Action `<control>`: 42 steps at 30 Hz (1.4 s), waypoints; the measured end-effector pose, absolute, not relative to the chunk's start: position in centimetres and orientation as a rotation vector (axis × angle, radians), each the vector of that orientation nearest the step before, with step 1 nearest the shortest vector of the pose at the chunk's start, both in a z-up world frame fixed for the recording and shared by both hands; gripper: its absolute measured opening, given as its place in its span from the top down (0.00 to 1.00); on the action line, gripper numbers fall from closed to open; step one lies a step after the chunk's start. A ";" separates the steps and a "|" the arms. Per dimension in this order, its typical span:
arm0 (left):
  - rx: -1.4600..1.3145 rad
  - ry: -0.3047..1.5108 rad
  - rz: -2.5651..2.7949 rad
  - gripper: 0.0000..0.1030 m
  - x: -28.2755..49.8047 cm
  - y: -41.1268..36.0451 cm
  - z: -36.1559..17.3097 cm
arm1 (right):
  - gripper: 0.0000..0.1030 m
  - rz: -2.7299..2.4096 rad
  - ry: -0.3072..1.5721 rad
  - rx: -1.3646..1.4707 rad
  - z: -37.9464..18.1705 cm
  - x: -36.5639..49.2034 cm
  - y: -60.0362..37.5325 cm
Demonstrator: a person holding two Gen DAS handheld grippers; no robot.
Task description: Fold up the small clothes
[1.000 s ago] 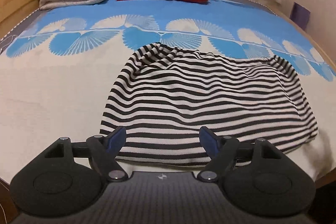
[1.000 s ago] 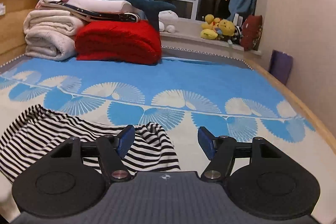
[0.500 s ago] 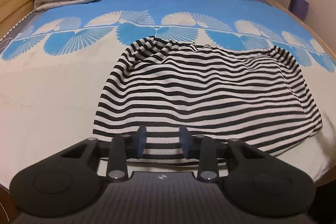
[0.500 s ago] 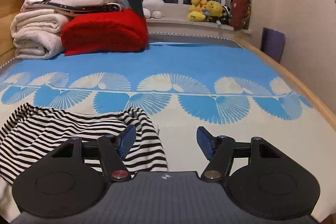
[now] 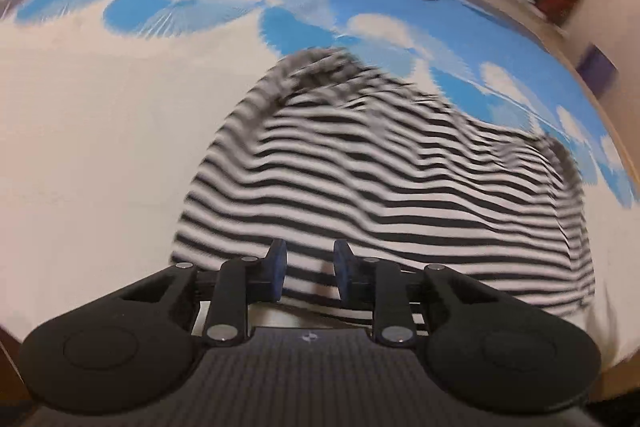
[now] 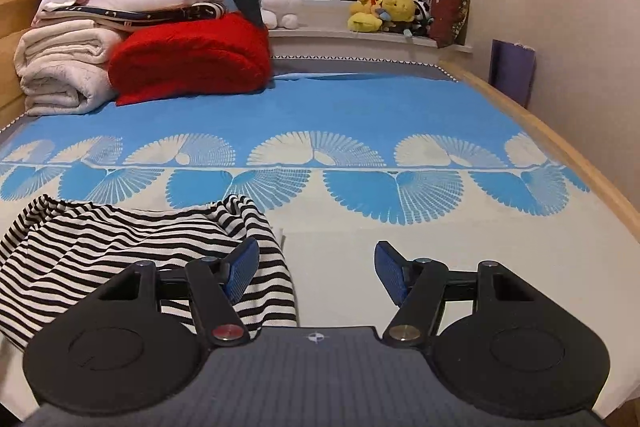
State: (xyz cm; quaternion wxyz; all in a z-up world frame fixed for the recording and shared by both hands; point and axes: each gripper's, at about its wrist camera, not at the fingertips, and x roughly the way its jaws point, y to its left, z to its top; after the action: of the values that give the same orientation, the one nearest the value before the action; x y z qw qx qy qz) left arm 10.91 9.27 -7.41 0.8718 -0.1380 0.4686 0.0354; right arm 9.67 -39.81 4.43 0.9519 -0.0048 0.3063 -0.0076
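Nearest in the left wrist view, the left gripper has its blue pads drawn in to a narrow gap, with the near hem of the striped garment running between them; the fabric rises from the bed there, so the gripper appears to be pinching that edge. This view is smeared by motion, so finer contact is hard to judge. In the right wrist view, the right gripper holds its pads wide apart and grips nothing; its left pad sits over the garment's right edge, while the right pad is over bare sheet.

The black-and-white striped garment lies spread on the near, cream part of the bed sheet, its far edge rumpled just short of the band of blue fan shapes. Further back, on the blue part of the sheet, a red blanket rests beside a stack of folded white blankets. Beyond the bed, yellow plush toys sit on the window ledge.
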 end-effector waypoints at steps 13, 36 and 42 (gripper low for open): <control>-0.820 1.071 0.268 0.62 9.8 17.3 -12.2 | 0.36 0.001 0.622 -0.002 4.6 9.5 -40.9; -0.669 0.916 0.212 0.95 10.2 16.7 -9.4 | 0.36 -0.109 0.710 0.189 3.3 10.8 -42.6; -0.595 0.870 0.276 0.98 8.6 18.1 -8.0 | 0.36 -0.132 0.714 0.249 3.1 11.4 -42.4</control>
State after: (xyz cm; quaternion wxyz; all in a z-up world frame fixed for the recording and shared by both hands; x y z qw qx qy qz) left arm 8.61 18.11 -7.97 0.8552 -0.2832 0.4138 0.1312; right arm 11.39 -42.39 3.14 0.9272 0.1214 0.3484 -0.0643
